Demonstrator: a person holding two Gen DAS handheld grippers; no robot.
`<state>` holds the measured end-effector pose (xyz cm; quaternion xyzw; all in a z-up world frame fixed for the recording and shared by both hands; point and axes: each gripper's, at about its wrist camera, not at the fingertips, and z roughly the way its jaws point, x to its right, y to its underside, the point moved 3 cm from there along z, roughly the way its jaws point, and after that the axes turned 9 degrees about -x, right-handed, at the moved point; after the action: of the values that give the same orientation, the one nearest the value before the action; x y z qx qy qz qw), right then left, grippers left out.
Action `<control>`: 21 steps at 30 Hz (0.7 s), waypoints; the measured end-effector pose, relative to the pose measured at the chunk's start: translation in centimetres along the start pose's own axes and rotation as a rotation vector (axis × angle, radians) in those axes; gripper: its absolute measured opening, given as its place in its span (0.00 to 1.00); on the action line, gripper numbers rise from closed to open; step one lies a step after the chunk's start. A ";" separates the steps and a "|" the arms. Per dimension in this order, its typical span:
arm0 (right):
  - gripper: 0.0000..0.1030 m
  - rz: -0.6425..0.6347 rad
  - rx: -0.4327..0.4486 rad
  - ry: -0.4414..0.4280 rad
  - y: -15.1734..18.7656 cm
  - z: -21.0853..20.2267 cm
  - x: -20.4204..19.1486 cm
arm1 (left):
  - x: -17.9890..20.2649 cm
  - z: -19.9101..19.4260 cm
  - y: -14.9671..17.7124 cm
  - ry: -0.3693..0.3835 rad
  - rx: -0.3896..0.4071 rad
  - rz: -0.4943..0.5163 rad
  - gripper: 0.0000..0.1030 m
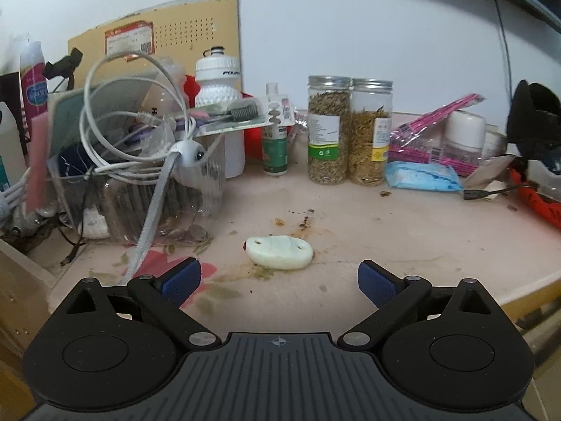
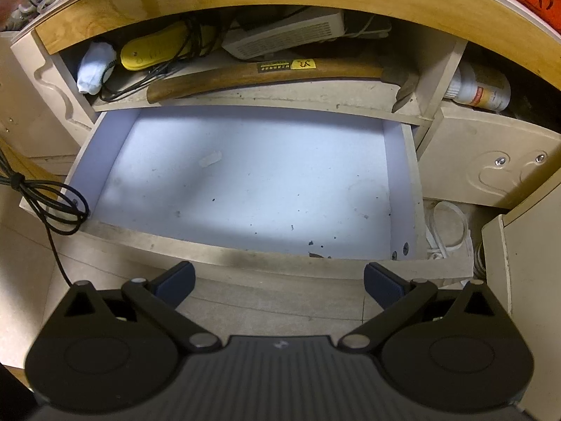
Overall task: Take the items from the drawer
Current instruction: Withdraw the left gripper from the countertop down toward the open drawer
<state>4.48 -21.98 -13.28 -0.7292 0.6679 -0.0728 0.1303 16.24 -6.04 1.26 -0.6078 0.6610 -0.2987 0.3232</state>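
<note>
In the left wrist view a pale oval white object [image 1: 279, 252] with two small holes lies on the pink tabletop [image 1: 403, 231]. My left gripper [image 1: 279, 282] is open and empty, just in front of it. In the right wrist view the drawer [image 2: 245, 182] is pulled open, and its pale blue-white floor holds only specks and a small scrap [image 2: 210, 158]. My right gripper [image 2: 278, 280] is open and empty, hovering above the drawer's front edge.
The tabletop's back holds two jars of grain [image 1: 349, 129], a white sports bottle [image 1: 219, 105], a clear bin with white cables [image 1: 140, 161] and a blue pack [image 1: 422, 175]. Above the drawer, a shelf holds a hammer [image 2: 273, 75], a yellow object [image 2: 154, 49] and a white box [image 2: 284, 33].
</note>
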 end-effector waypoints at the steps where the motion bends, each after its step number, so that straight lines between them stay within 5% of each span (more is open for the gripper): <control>1: 1.00 0.001 0.001 0.002 0.0 0.0 0.0 | 0.0 -0.6 0.1 0.003 0.002 -0.001 0.96; 21: 1.00 0.017 0.000 0.042 1.3 -0.4 0.9 | -1.2 -11.9 2.9 0.052 -0.010 -0.037 0.96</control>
<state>3.17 -23.01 -13.33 -0.7218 0.6767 -0.0866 0.1168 5.09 -4.62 6.36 -0.6135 0.6594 -0.3171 0.2971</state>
